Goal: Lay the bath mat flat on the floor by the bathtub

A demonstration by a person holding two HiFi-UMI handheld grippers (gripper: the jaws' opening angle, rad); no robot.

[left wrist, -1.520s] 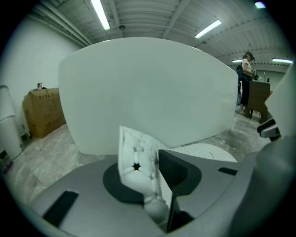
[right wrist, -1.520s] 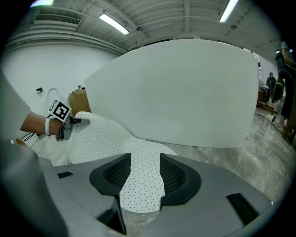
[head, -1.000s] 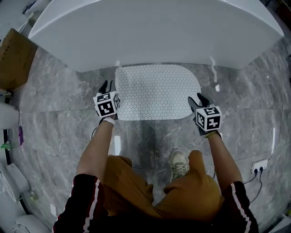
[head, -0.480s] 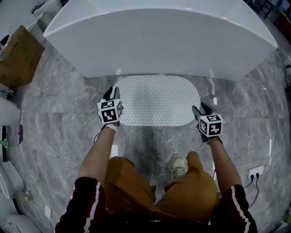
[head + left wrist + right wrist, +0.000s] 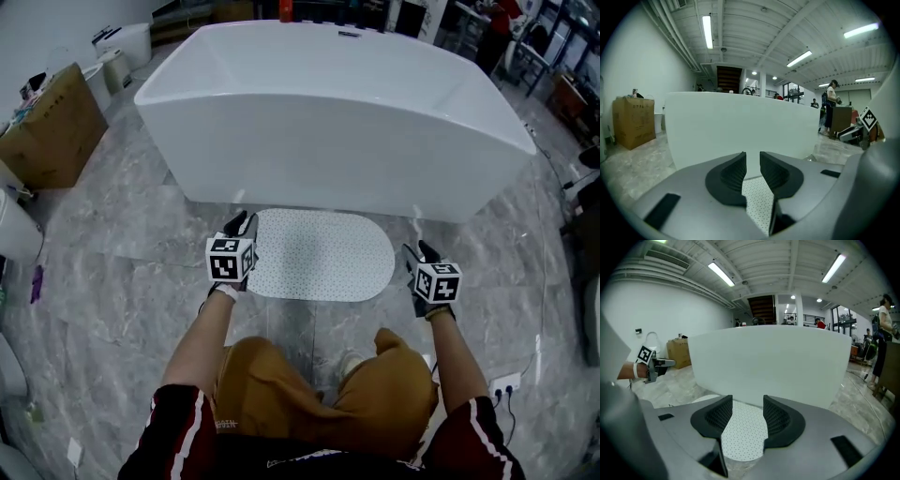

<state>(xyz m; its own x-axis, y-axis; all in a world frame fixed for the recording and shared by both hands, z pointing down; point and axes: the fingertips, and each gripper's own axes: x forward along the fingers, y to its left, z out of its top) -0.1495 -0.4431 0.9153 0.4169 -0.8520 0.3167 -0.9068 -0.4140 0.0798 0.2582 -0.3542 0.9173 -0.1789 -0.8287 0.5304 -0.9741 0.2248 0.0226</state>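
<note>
Left tongs [image 5: 752, 171]: light grey moulded body with two black pads [image 5: 732, 174], ribbed on their inner faces. A dark rectangular slot is set into each shoulder of the body. Right tongs [image 5: 746, 417]: same build and colours. Each unit carries a white cube [image 5: 231, 259] printed with black square markers on its faces.

Operator clothing: a white wristband [image 5: 224, 292] on the left arm and a light wristband on the right. The dark top has short sleeves [image 5: 173, 422] with red and white stripes running down them. Trousers [image 5: 281, 384] are mustard-brown. A pale shoe [image 5: 349, 360] seems to show between the legs, but that patch is dim.
</note>
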